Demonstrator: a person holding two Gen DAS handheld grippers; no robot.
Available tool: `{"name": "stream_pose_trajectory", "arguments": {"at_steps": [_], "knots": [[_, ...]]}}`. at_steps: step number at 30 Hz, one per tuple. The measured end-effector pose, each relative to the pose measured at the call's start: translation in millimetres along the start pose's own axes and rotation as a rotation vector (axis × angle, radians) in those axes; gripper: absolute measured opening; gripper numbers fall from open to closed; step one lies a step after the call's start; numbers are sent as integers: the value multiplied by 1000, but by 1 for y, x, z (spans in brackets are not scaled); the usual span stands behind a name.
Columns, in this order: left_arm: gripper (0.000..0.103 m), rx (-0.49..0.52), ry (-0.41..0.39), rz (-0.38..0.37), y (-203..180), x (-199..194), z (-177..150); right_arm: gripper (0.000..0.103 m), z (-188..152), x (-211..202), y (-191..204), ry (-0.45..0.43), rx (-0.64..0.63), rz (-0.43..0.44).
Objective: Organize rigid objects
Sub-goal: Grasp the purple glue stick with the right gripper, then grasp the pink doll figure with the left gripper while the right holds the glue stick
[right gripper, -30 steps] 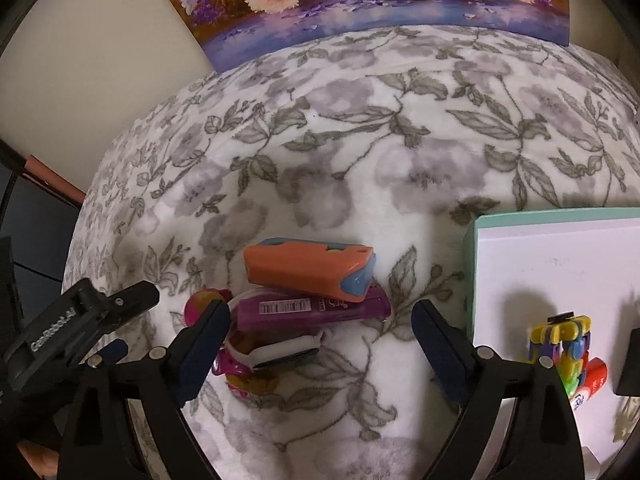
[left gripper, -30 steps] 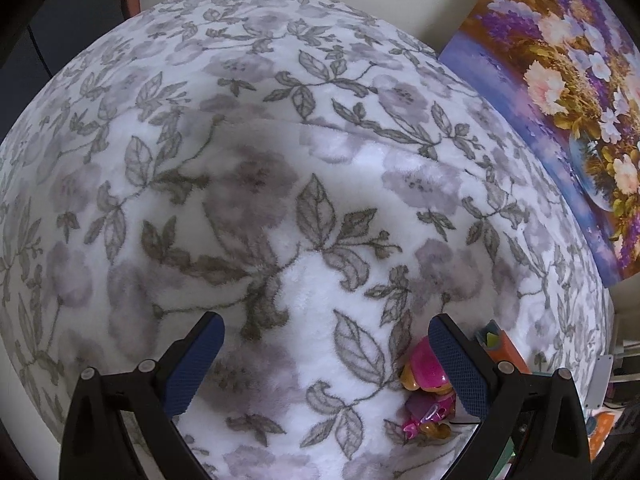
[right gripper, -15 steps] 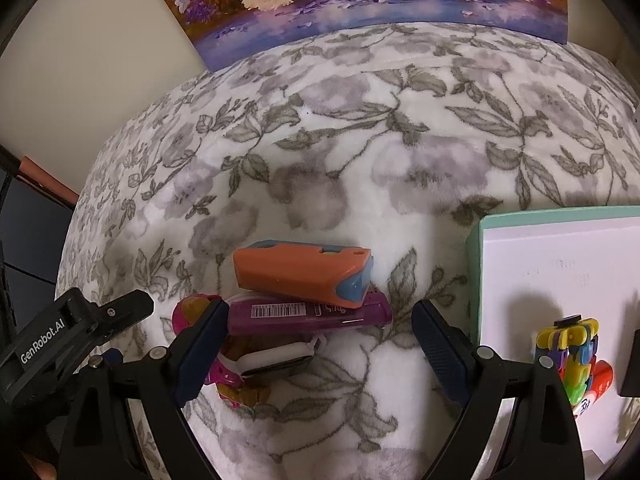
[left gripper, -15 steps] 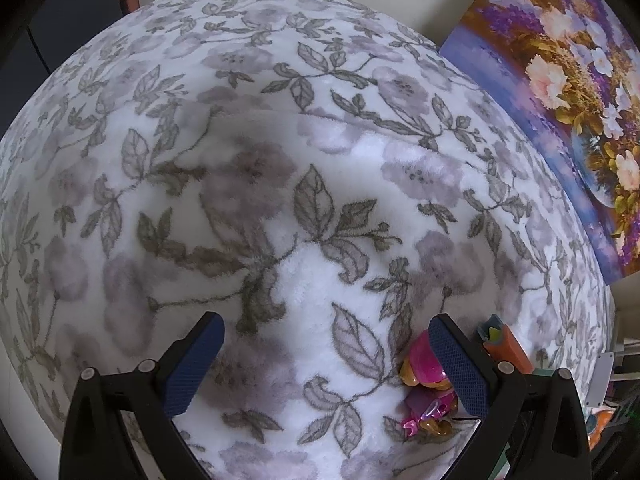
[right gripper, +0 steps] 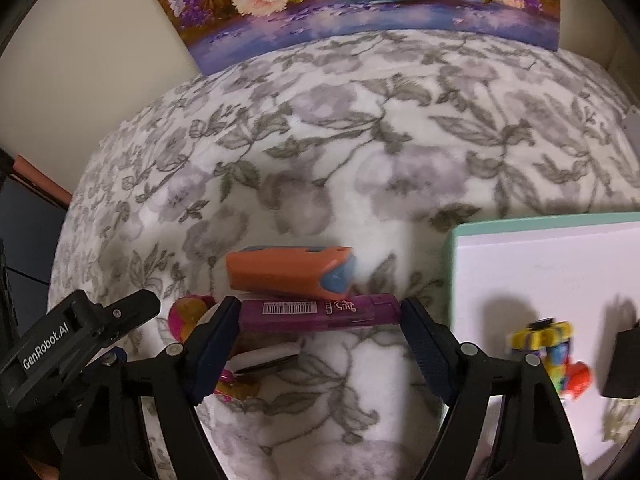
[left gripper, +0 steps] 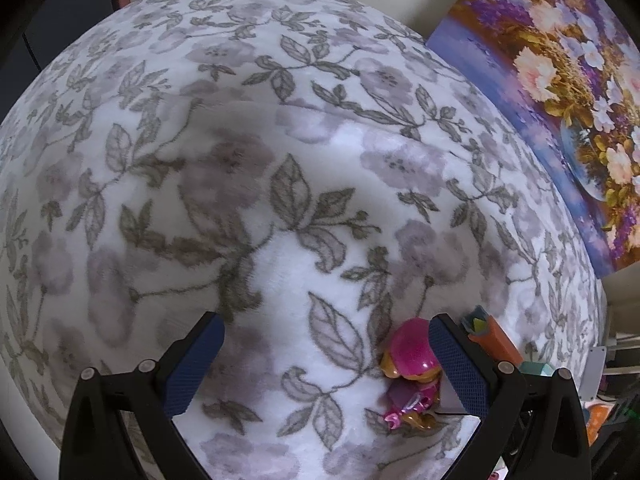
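Observation:
On the floral blanket [right gripper: 360, 152] lies a small pile: an orange and blue case [right gripper: 280, 276], a purple stick with a barcode [right gripper: 316, 312] in front of it, a white piece [right gripper: 264, 356] and a pink toy figure [right gripper: 186, 316]. My right gripper [right gripper: 319, 314] has its fingers against both ends of the purple stick. My left gripper [left gripper: 326, 328] is open over bare blanket, and the pink toy figure [left gripper: 412, 354] sits just inside its right finger. The orange case [left gripper: 492, 340] shows behind that finger.
A white tray with a mint rim [right gripper: 520, 256] lies at the right and holds a multicoloured toy [right gripper: 548, 340] and a black item [right gripper: 622, 360]. A flower painting [right gripper: 360, 0] leans on the wall behind. The left gripper's black body [right gripper: 80, 340] is close on the left.
My right gripper has moved forward and down to the pile, and its fingers have narrowed onto the ends of the purple stick. The left gripper has barely moved.

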State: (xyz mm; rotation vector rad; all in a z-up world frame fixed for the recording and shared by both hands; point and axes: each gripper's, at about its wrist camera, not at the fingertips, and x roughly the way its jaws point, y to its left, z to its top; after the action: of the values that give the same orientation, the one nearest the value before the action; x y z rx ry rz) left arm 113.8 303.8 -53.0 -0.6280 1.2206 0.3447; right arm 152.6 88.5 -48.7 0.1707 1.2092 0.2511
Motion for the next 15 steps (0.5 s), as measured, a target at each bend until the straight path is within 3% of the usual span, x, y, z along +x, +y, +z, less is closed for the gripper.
{"name": "stream_pose_trajectory", "arguments": {"at_steps": [5,15], "knots": [[103,20,19,-29,-7,4,-1,82,4,-10,-4,-6,-5,-44],[103,97,31,-35,-28,15,-11,82,11,-26,-12,-24,1,-36]]}}
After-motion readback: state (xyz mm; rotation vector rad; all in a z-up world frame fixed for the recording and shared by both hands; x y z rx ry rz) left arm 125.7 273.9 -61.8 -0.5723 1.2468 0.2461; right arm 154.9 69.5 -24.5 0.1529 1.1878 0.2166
